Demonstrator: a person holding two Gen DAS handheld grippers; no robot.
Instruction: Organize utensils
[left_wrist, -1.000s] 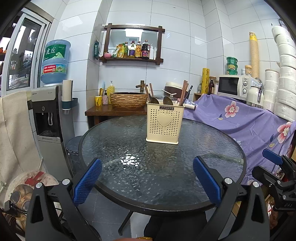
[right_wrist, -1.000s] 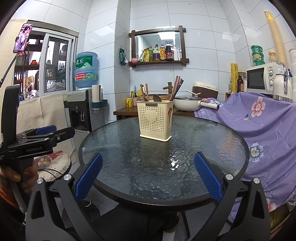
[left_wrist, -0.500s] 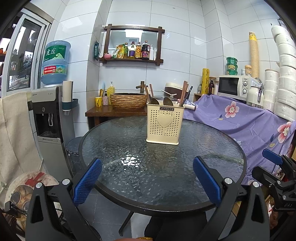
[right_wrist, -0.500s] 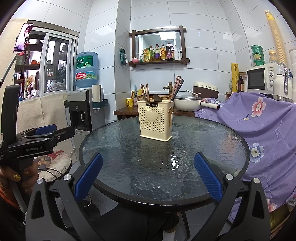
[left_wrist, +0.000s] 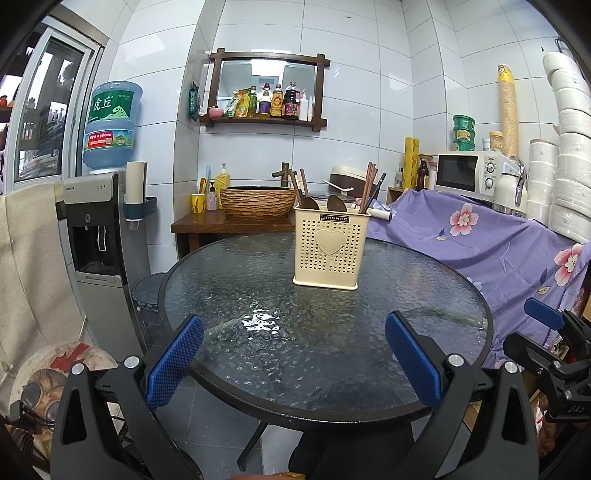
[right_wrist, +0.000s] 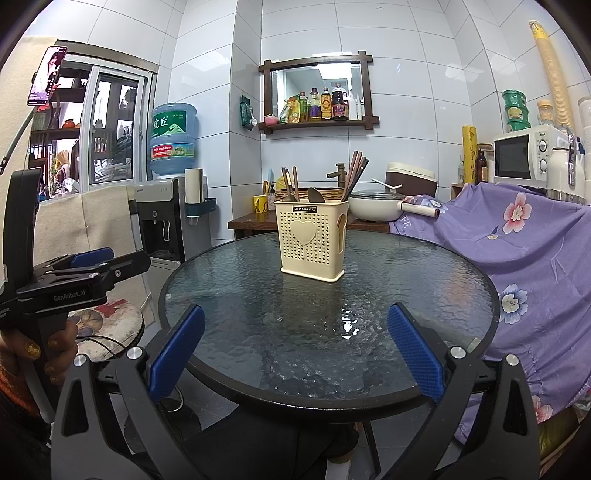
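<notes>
Utensils (left_wrist: 334, 192) stand upright in the cream holder (left_wrist: 330, 247), their long axes running near vertical: chopsticks (left_wrist: 369, 186) lean up and to the right at the holder's right end, more sticks rise at its left end, and two dark spoon bowls (left_wrist: 337, 203) peek over the rim between them. That holder, perforated, with a heart on its front face, sits just above centre frame in the left wrist view, on the far half of the round glass table (left_wrist: 325, 332). In the right wrist view the same holder (right_wrist: 312, 243) sits centre frame, turned a touch to show its right side wall, chopsticks (right_wrist: 354, 175) fanning up and right. Left gripper (left_wrist: 293, 358) at the bottom of its frame, blue pads spread wide, nothing between them, just bare glass. Right gripper (right_wrist: 295, 352), same story: wide apart and holding nothing. At the left edge of the right view, a hand (right_wrist: 35, 354) grips the other tool's handle. Purple floral cloth (left_wrist: 480, 236) drapes the right side.
</notes>
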